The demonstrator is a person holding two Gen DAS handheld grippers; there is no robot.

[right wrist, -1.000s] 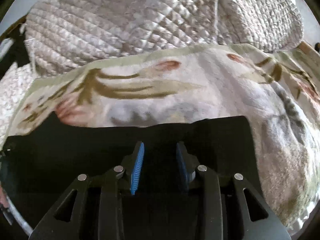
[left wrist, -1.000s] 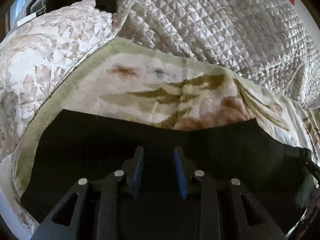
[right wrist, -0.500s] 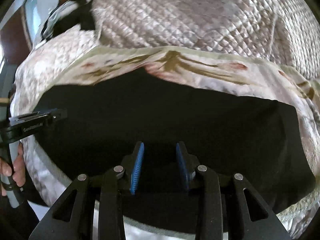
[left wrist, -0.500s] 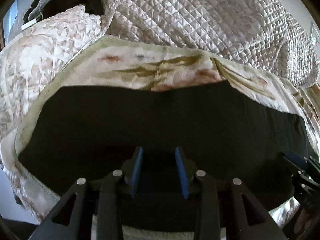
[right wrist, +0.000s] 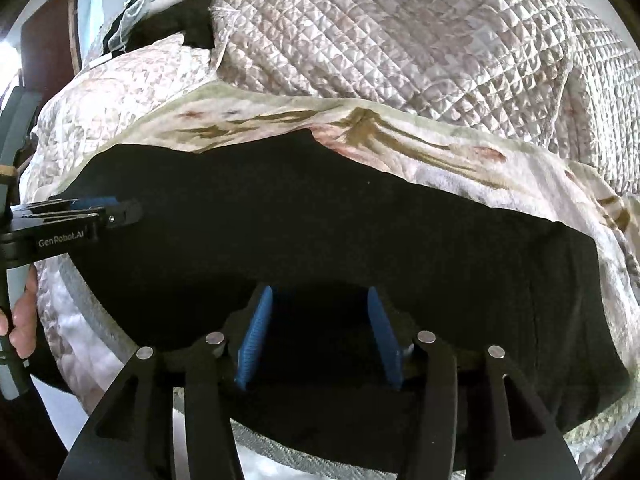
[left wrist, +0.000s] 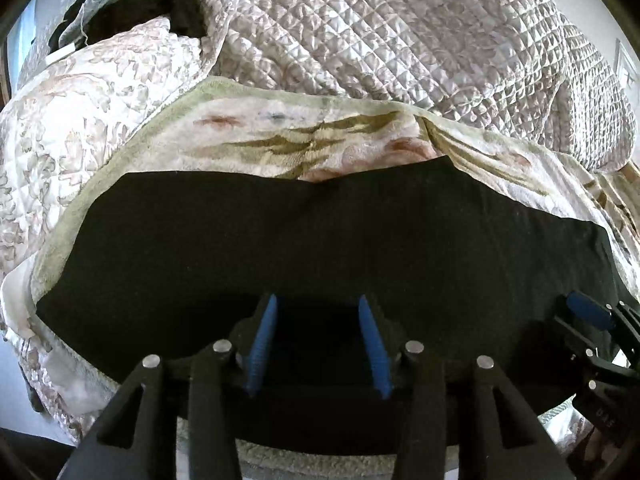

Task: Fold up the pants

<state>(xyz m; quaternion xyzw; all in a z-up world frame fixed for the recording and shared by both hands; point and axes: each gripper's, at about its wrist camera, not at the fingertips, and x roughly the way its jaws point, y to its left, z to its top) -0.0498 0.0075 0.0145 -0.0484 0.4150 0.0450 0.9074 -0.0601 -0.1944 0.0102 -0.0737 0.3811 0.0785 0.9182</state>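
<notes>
1. A pair of black pants (left wrist: pixel 320 240) was seen laid as a broad, flat, dark band across a floral blanket (left wrist: pixel 280 140) on a bed, with a quilted bedspread (left wrist: pixel 400 40) heaped at the far side.

2. Compared with a second earlier, much more of the dark cloth was spread out in both wrist views; then only a narrow strip of it was visible near the cameras, with the blanket filling most of the picture.

3. The left gripper (left wrist: pixel 316 340) was seen low over the near edge of the pants, its blue pads parted. Its jaws had just been opening, and the pads were not seen pressing the cloth, so it was judged to have let go.

4. The right gripper (right wrist: pixel 318 336) was seen likewise over the near edge, further to the right, with its blue pads spread wider still. Its jaws had also just been opening, and no cloth was seen pinched between them.

5. Each gripper was visible at the edge of the other's view, and a hand (right wrist: pixel 22 320) was glimpsed on the left one's handle.

6. It was judged that a fold had just been laid down and released, the pants being left lying smooth; a further fold across the width was probably still to be made.
</notes>
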